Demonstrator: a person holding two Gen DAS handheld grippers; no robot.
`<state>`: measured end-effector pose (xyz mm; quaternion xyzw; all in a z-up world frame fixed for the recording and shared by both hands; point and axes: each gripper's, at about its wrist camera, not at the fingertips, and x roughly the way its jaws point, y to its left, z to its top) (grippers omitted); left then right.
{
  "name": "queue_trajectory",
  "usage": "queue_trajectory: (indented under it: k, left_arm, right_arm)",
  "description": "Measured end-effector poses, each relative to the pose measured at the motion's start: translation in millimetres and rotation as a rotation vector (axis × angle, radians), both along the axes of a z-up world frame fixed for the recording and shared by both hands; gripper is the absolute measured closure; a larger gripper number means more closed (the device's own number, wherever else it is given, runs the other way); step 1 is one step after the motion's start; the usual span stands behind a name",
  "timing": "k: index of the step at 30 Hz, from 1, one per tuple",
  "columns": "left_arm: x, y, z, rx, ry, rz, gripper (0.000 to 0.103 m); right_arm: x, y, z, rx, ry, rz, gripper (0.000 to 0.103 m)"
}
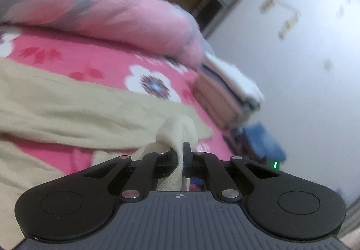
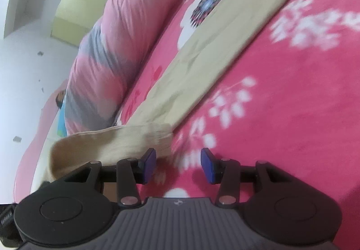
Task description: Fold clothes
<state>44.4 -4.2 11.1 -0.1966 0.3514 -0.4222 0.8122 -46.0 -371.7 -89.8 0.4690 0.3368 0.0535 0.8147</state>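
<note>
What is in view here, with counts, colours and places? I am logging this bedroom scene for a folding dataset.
beige garment: one, beige, stretched along the bed, one end pinched.
bedsheet: one, pink with white flowers, under the garment.
quilt: one, pink and grey, rolled along the bed's far side.
folded stack: one, tan and white, at the bed's edge.
blue object: one, blurred, beyond the bed.
left gripper: black, shut on the garment.
right gripper: black with blue pads, open above the sheet.
</note>
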Motion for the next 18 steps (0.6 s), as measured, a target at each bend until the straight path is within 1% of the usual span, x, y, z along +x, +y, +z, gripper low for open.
queue_trajectory:
  k: [3,5,6,7,9,12,13,15,18]
  left_arm:
    - [31.4,28.1,-21.5,-0.001,0.097,0.108,0.102]
    - [50.7,43.9,-41.8,-0.024,0.185,0.166,0.102]
    - [56.4,50.6,-50.3,-0.045,0.219,0.185,0.102]
    - [58.7,55.0,-55.8,-0.067,0.233,0.187,0.102]
    - [56.4,56.7,-57.5,-0.092,0.223,0.173,0.102]
    - [49.8,58.7,-54.7,-0.120,0.188,0.145,0.102]
    - [44.4,56.8,-50.4,-0.131,0.166,0.124,0.102]
    - [30.0,44.4,-39.5,-0.155,0.120,0.069,0.102]
    - [-0.5,2.6,-22.9,-0.143,0.054,-0.035,0.102]
  right_arm:
    - [16.1,10.0,-3.8,-0.010,0.020,0.012,0.056]
    - [22.6,11.8,-6.7,-0.003,0.036,0.004,0.056]
    - [23.9,12.5,-7.4,0.004,0.040,0.000,0.056]
    - [24.6,12.8,-7.3,0.021,0.037,0.002,0.055]
    - [26.5,13.3,-7.8,0.069,0.032,0.011,0.054]
    - [35.9,14.5,-11.1,0.192,0.046,0.029,0.051]
    - [39.5,15.7,-8.4,0.219,0.038,0.045,0.051]
    - [45.5,17.6,-2.4,0.270,0.022,0.075,0.051]
    - [34.3,8.6,17.0,0.292,-0.048,0.087,0.051]
